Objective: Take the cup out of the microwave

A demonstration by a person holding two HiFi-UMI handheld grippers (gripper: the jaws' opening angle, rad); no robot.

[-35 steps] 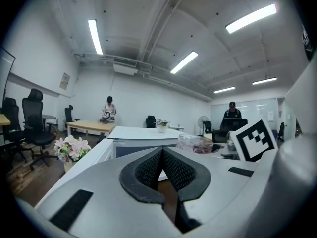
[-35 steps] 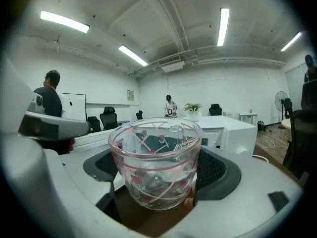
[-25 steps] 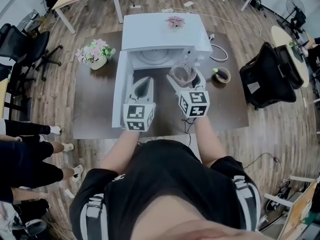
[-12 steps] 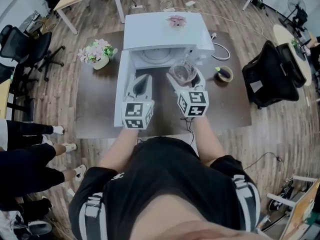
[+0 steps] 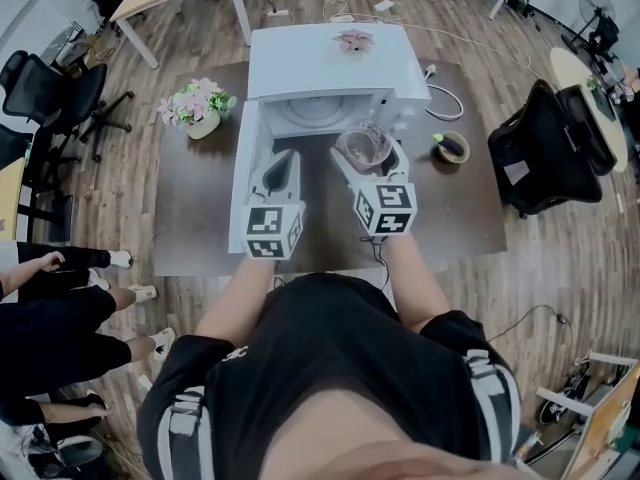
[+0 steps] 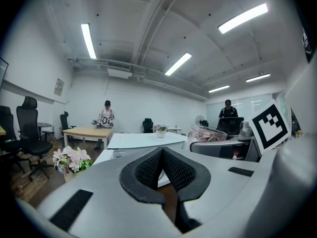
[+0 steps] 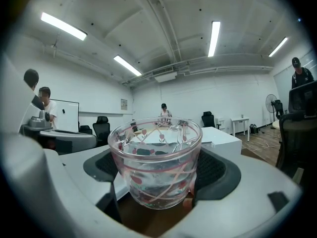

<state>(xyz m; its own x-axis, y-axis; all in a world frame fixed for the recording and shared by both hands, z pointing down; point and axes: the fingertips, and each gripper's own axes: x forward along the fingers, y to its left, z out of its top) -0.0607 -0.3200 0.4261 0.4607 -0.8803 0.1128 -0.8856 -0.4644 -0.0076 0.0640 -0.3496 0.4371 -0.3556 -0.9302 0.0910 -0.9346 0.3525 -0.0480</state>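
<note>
- Half a second on, we see little change: the right gripper [image 5: 367, 152] still has the glass cup [image 5: 363, 145] clamped in front of the open white microwave [image 5: 330, 63], and the left gripper [image 5: 284, 160] stays level beside it, neither having shifted against the oven
- Only the head view itself has drifted slightly, and the bystanders' legs at the left edge have moved
- The cup, clear glass with a red flower pattern, stands upright between the right gripper's padded jaws, mouth up and long axis vertical, held above the dark table [image 5: 190, 208] just outside the oven cavity
- The right jaws press its wall from both sides
- The left jaws are closed on each other, pads touching, with nothing between them
- The microwave door [image 5: 243, 183] hangs open on the left, next to the left gripper
</note>
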